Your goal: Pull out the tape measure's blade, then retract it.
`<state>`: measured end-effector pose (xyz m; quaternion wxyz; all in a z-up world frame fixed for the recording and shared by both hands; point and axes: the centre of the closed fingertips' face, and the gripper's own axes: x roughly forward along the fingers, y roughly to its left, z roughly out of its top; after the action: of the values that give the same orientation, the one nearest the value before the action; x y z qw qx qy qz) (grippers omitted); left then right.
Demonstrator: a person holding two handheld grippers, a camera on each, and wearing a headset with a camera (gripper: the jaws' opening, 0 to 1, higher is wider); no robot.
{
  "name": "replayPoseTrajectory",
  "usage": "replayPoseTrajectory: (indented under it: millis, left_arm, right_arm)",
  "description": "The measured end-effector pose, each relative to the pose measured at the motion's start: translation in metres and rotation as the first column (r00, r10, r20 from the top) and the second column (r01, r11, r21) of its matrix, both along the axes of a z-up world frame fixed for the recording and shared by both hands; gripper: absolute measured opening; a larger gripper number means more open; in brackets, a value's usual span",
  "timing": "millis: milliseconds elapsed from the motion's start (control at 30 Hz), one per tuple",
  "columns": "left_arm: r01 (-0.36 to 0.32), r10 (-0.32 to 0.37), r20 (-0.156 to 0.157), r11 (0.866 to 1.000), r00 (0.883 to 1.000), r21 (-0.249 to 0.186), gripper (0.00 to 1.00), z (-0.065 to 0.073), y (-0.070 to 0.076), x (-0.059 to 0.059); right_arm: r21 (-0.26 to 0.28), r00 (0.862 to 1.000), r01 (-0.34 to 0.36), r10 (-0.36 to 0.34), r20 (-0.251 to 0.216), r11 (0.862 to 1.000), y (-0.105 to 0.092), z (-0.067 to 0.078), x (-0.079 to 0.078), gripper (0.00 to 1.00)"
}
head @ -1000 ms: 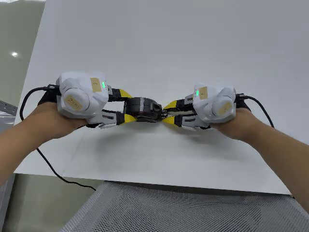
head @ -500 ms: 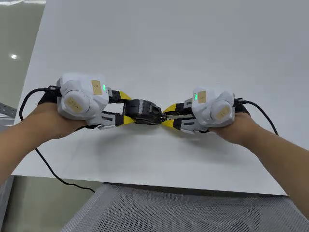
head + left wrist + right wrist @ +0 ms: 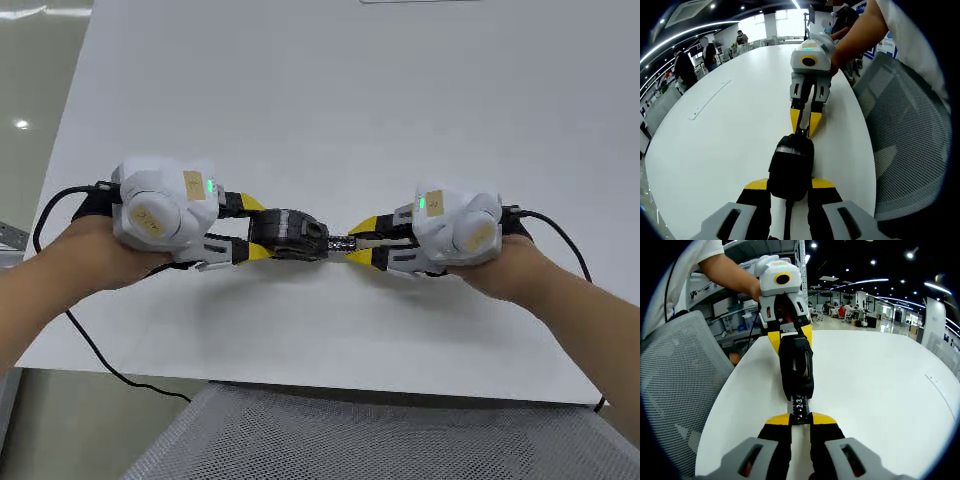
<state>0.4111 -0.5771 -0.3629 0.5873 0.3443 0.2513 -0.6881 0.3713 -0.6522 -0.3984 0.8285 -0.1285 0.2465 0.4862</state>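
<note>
A black tape measure case (image 3: pixel 288 233) hangs just above the white table (image 3: pixel 330 110), clamped between the yellow-tipped jaws of my left gripper (image 3: pixel 253 229). The same case (image 3: pixel 791 166) fills the space between that gripper's own jaws (image 3: pixel 789 184). A short stretch of dark blade (image 3: pixel 339 243) with white numerals runs out of the case to my right gripper (image 3: pixel 363 243), which is shut on the blade's end. In the right gripper view the blade (image 3: pixel 799 407) reaches from the case (image 3: pixel 796 367) down into the closed jaws (image 3: pixel 800 419).
The table's near edge (image 3: pixel 300 380) runs just below both hands, with a grey mesh chair (image 3: pixel 380 440) under it. A black cable (image 3: pixel 90 340) trails off the left hand over the edge. Bare white tabletop stretches far beyond the grippers.
My right gripper has drawn away to the right, and a short length of blade now shows between it and the case. The left gripper holds the case nearly in place.
</note>
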Motion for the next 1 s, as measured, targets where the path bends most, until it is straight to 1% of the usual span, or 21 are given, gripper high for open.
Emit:
replayPoseTrajectory:
  millis: [200,267,400,567,933,1000]
  left_arm:
    - [0.003,-0.003,0.002,1.000,1.000,0.000,0.25,0.000,0.000,-0.001]
    - [0.005,-0.005,0.003,1.000,1.000,0.001,0.25,0.000,-0.001,-0.001]
    - [0.005,-0.005,-0.001,1.000,1.000,0.002,0.25,0.000,-0.001,-0.002]
    - [0.004,-0.004,0.001,1.000,1.000,0.005,0.24,0.000,-0.001,-0.001]
    - [0.007,-0.007,0.002,1.000,1.000,0.009,0.24,0.000,0.000,-0.001]
    - [0.006,-0.006,0.002,1.000,1.000,0.010,0.24,0.000,-0.001,-0.001]
  right_arm:
    - [-0.016,1.000,0.010,-0.010,-0.001,1.000,-0.017,0.001,-0.009,0.11]
    - [-0.029,1.000,0.009,-0.009,0.002,1.000,-0.023,0.002,-0.013,0.11]
    - [-0.041,1.000,0.013,-0.012,0.003,0.999,-0.032,0.007,-0.019,0.11]
    - [-0.061,1.000,0.019,-0.019,-0.002,0.998,-0.046,0.009,-0.024,0.11]
    - [-0.083,0.999,0.032,-0.033,-0.015,0.996,-0.074,0.010,-0.038,0.11]
    - [-0.097,0.999,0.034,-0.035,-0.014,0.995,-0.080,0.011,-0.040,0.11]
